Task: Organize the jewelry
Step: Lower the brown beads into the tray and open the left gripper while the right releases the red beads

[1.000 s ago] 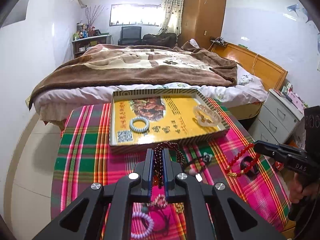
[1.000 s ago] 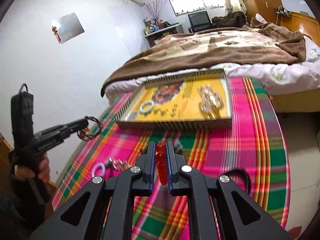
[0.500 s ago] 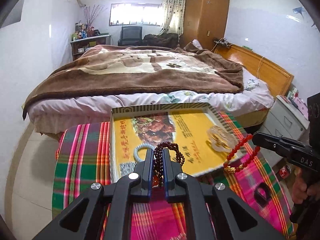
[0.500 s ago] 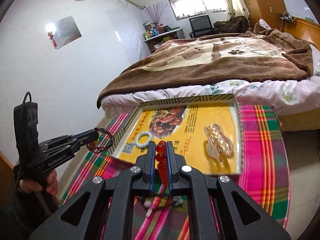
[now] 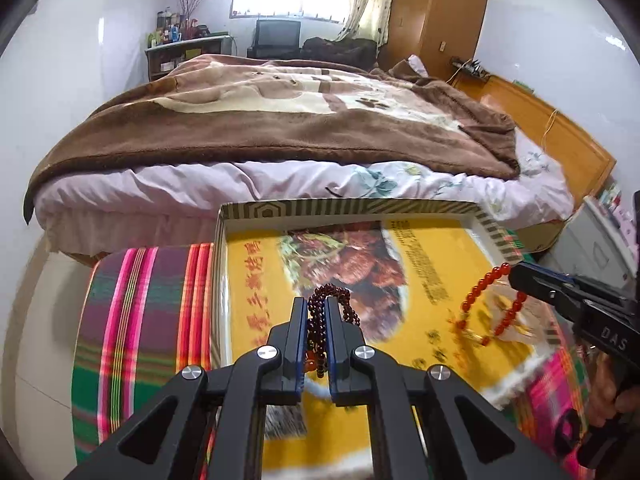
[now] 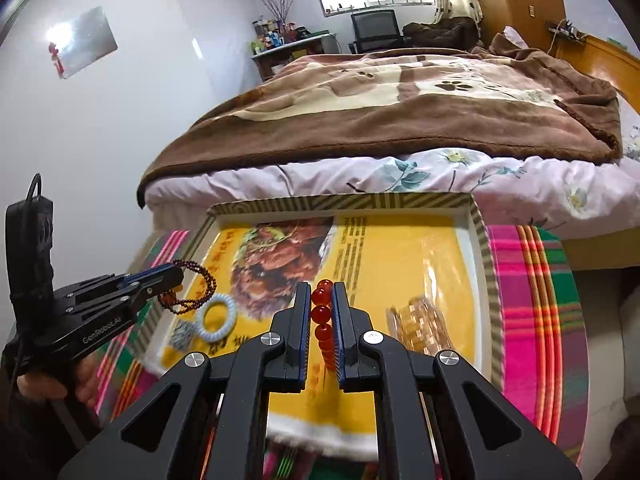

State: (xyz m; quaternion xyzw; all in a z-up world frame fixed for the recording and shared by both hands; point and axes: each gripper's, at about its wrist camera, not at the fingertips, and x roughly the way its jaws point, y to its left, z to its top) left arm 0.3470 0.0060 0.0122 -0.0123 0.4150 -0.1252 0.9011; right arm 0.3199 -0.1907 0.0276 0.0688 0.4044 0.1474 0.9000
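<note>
"DAS" on right hand-held gripper (image 5: 516,276) | "GenRobot.AI" on left hand-held gripper (image 6: 176,274)

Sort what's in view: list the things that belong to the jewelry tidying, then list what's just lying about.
Part of the job:
- left gripper holding the dark bead bracelet
- right gripper holding the red bead bracelet
- yellow tray
- white bracelet and amber bracelet in the tray

Just there:
- plaid cloth
- bed
- wardrobe
</note>
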